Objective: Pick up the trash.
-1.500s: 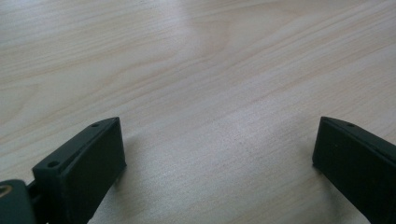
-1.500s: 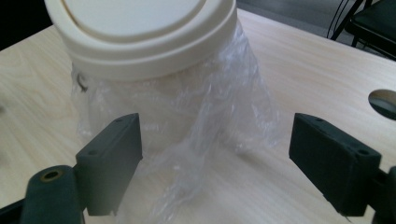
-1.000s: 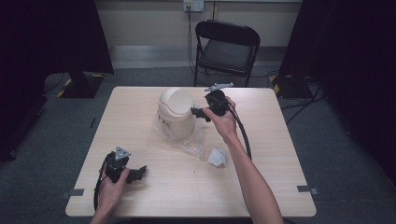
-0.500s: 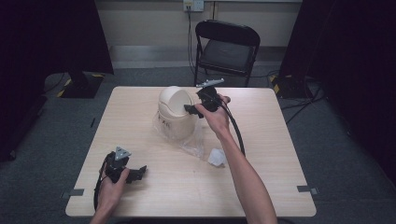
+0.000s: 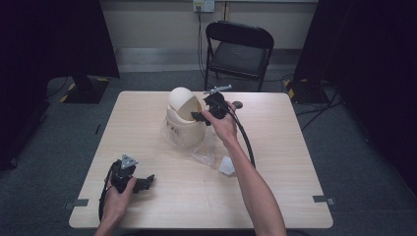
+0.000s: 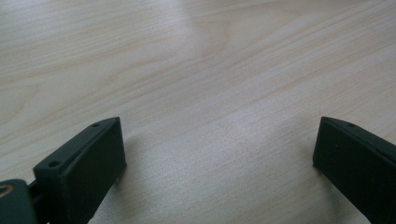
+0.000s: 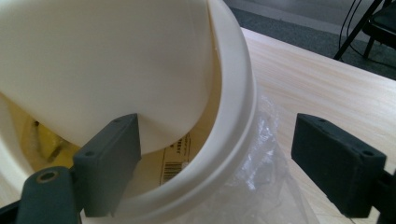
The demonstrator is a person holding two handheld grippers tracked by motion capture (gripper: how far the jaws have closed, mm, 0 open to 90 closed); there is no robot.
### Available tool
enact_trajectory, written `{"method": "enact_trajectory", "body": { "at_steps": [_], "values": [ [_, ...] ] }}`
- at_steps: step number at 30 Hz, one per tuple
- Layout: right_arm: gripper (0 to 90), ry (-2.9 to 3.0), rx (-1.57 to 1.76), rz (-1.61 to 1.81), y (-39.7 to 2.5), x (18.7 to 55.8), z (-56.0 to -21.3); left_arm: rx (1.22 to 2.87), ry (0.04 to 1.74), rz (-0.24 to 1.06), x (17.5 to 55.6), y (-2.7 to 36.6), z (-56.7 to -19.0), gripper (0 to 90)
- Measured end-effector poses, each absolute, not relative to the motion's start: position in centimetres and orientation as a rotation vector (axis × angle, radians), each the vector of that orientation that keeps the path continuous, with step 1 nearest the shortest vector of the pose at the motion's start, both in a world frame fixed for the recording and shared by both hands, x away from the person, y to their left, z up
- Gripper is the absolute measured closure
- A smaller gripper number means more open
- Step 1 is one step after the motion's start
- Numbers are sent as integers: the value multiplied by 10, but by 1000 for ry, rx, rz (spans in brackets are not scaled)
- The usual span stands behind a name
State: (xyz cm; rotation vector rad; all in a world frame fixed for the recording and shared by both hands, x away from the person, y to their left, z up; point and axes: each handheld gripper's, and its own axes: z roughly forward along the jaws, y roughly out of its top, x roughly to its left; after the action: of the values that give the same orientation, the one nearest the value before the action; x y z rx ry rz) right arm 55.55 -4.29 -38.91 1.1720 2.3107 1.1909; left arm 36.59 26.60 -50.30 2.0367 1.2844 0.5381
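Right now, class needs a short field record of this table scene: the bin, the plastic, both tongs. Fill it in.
bin: cream swing-lid bin, upright, far half of table
lid: tilted, gap showing inside
plastic: clear bag beside the bin base
left tongs: open, low over bare wood
right tongs: open, straddling bin rim
paper: white crumpled scrap

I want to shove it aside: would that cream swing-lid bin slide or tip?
The bin looks like light, hollow plastic, so it would likely slide. It is tall, so a high push may tip it. The clear bag under it may drag.
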Motion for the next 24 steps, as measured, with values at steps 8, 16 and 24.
{"method": "enact_trajectory", "body": {
  "at_steps": [8,16,24],
  "values": [
    [145,2319,1185,1172,-36,562,-398,2036,1284,538,366,266,-503,19],
    [146,2329,1179,1149,-26,565,-400,2035,1286,539,366,266,-503,19],
    [143,2324,1181,1193,-33,562,-395,2035,1286,539,366,266,-503,19]
  ]
}}
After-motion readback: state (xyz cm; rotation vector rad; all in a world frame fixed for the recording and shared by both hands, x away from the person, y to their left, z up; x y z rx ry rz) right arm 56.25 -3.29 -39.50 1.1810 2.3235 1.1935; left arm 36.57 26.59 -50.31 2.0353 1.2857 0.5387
